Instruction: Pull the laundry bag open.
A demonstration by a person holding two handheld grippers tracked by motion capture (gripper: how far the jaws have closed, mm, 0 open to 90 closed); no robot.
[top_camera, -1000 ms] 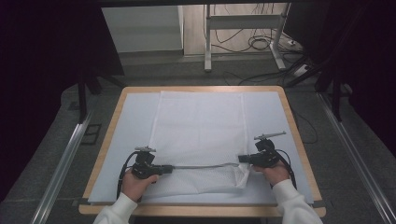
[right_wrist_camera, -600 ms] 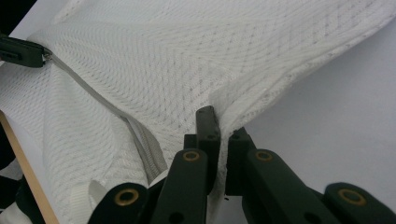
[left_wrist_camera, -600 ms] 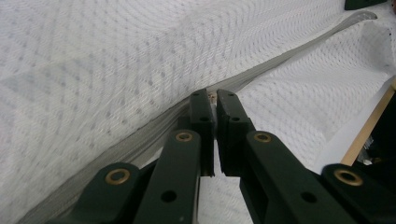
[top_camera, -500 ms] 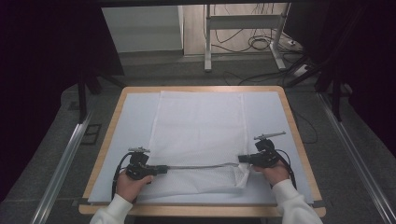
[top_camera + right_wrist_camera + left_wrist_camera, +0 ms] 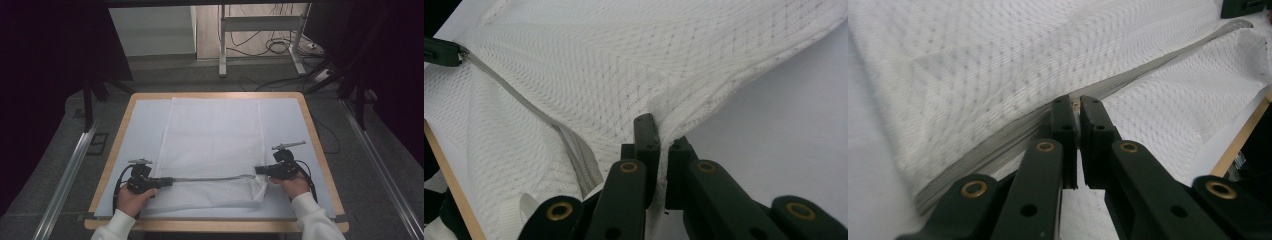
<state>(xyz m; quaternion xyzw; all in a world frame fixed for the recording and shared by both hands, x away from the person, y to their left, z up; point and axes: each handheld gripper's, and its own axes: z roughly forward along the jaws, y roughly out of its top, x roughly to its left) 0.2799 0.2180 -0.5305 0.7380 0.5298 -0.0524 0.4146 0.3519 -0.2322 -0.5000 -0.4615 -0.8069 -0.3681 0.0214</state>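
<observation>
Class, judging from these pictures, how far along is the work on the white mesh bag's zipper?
Done: the mesh bag lies flat on the table. In hand: the left gripper pinches the zipper at one end, and the right gripper clamps the bag's edge. Left: whether the zipper is fully run is unclear.

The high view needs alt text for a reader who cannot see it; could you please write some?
A white mesh bag lies flat on a wooden-edged table, its zipper held taut between the left gripper and right gripper.
</observation>
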